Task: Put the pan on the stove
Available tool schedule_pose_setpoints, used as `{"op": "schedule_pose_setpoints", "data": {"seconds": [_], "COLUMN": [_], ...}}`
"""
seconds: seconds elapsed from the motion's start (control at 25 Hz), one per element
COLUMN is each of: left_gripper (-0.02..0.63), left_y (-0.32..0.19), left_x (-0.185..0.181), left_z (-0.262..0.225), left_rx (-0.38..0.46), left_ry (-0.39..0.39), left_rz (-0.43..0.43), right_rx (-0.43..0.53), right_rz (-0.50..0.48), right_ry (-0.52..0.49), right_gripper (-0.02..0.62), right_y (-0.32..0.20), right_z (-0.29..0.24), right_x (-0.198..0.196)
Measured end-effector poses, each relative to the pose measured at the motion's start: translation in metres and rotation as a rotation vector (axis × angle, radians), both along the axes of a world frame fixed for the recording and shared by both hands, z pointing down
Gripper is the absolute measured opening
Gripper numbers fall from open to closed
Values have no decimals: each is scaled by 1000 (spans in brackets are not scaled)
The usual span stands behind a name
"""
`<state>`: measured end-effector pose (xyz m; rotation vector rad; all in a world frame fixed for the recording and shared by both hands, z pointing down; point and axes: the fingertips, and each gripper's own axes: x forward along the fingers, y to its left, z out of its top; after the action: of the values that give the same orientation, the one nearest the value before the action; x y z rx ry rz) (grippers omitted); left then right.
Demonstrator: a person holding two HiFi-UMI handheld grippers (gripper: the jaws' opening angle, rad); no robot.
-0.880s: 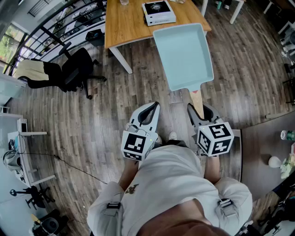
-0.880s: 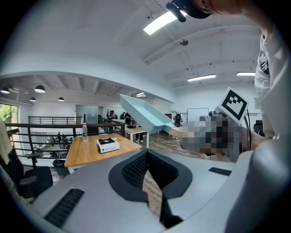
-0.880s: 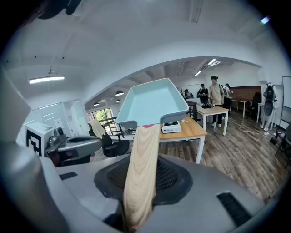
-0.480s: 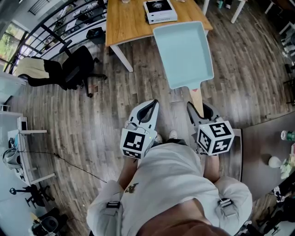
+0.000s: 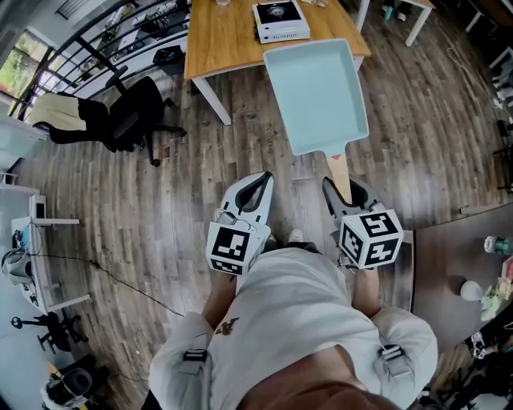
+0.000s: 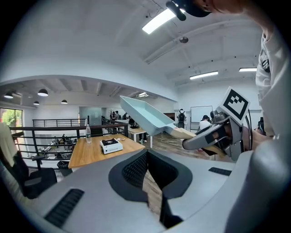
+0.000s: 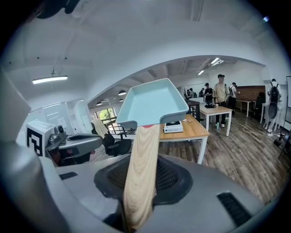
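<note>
A pale blue rectangular pan hangs in the air over the wood floor, short of the table's near edge. Its wooden handle is clamped between the jaws of my right gripper. In the right gripper view the handle runs up from my right gripper to the pan. A small white portable stove sits on the wooden table; the stove shows just beyond the pan. My left gripper is beside the right one, jaws together and empty. The left gripper view shows the pan and stove.
A black office chair stands on the floor to the left. A dark tabletop lies at the right. A water bottle stands on the wooden table. People stand by a white table in the background.
The pan, both grippers and the table have shifted only slightly in the head view; the grip on the handle is the same.
</note>
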<state>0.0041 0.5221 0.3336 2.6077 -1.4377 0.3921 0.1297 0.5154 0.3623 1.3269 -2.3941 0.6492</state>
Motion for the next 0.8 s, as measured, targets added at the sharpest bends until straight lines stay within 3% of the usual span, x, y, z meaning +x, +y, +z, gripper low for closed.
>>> {"op": "schedule_pose_setpoints", "data": {"seconds": [0.32, 0.8], "left_gripper": [18, 18], "left_y": [-2, -52], "left_x": [10, -13], "left_z": [8, 16], "left_rx": [-18, -33], "left_ry": [-6, 15], "left_rz": [-12, 10], "right_rx": [4, -18], "right_rz": [-15, 13], "right_ry": [7, 30], "right_gripper": [121, 121], "right_y": [-9, -53], "right_z": [0, 6], "right_x": [10, -11]}}
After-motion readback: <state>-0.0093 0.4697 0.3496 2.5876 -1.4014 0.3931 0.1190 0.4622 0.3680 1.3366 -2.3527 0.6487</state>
